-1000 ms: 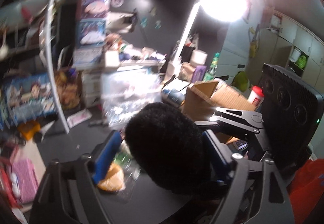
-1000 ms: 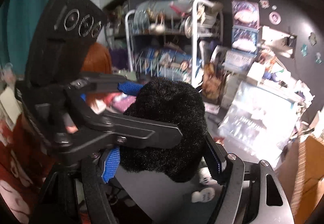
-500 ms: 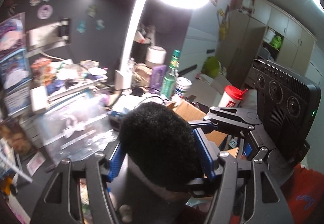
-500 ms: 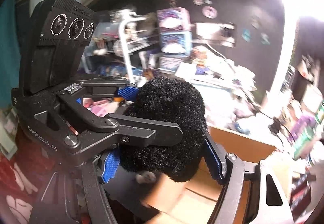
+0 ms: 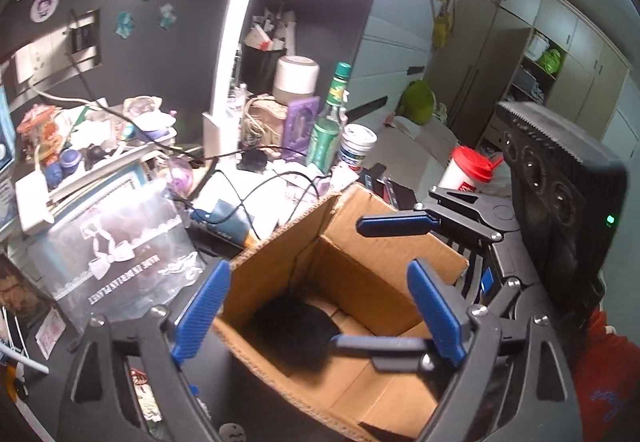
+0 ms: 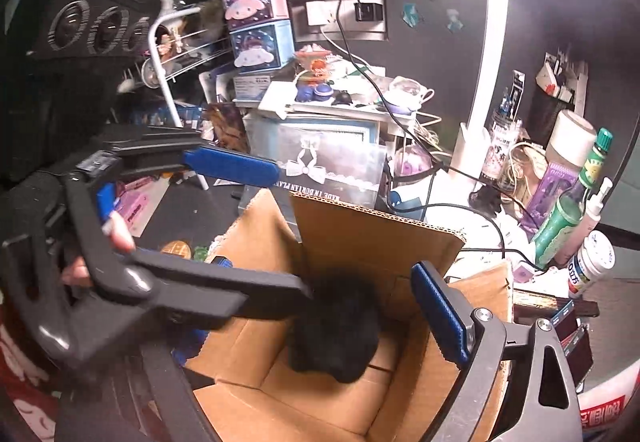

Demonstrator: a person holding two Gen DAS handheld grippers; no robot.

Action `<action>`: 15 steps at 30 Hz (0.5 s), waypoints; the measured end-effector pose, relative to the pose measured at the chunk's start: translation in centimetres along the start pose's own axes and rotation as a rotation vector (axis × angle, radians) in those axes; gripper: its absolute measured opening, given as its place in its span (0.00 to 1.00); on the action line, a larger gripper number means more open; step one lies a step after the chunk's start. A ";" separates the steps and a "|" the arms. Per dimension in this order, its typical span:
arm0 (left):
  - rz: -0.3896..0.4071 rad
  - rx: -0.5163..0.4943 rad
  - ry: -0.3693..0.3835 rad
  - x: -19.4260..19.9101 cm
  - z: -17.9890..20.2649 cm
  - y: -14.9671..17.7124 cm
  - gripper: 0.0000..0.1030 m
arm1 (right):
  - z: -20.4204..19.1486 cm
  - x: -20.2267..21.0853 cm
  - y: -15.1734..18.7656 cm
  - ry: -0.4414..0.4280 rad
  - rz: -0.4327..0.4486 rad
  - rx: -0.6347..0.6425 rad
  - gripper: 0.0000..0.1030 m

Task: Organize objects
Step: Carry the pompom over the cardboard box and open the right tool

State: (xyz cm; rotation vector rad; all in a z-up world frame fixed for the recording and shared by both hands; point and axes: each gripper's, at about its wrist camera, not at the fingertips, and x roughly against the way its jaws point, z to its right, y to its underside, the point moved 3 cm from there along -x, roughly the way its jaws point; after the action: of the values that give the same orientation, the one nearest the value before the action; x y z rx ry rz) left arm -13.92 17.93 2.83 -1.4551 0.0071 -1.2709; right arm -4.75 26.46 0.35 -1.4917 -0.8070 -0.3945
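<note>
Open-topped cardboard box [image 5: 384, 282], upright flaps [image 6: 372, 234] and cluttered desk alongside.

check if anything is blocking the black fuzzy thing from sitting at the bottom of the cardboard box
Nothing visible does. The black fuzzy thing already lies on the floor of the open cardboard box. The left gripper and the right gripper are both open above it, neither holding it.

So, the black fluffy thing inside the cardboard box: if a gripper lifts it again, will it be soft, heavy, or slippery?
The black fluffy thing looks furry and shapeless, so it probably squashes and sags rather than staying stiff. It seems light for its size, as plush usually is. The fuzzy surface should grip well, not slip. It lies low in the cardboard box, unlikely to roll.
</note>
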 end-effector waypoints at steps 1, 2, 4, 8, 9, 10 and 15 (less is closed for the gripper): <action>0.007 0.006 -0.009 0.3 -0.4 0.1 0.86 | 0.2 0.0 -0.1 0.001 0.001 -0.002 0.87; 0.017 0.011 -0.020 0.7 -0.7 0.1 0.86 | 0.2 -0.2 -0.1 0.012 0.001 0.002 0.87; 0.042 0.023 -0.037 1.8 -1.4 0.4 0.86 | 0.3 -0.5 -0.3 0.048 0.003 0.022 0.87; 0.095 0.045 -0.077 4.4 -2.9 1.2 0.86 | 0.1 -0.1 -0.6 0.090 0.034 0.035 0.87; 0.115 0.051 -0.098 5.5 -3.4 1.7 0.86 | -0.4 0.4 -0.7 0.085 0.054 0.048 0.87; 0.129 0.056 -0.113 6.4 -3.8 2.1 0.86 | -1.1 0.8 -0.8 0.080 0.075 0.066 0.87; 0.186 0.089 -0.215 10.8 -6.7 4.7 0.92 | -7.7 2.2 -0.8 -0.030 0.153 0.197 0.87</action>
State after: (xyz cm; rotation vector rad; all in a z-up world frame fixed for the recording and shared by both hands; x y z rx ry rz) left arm -11.03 4.87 5.16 -1.4714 -0.0557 -0.9489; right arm -2.07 19.43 3.28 -1.3667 -0.7286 -0.1730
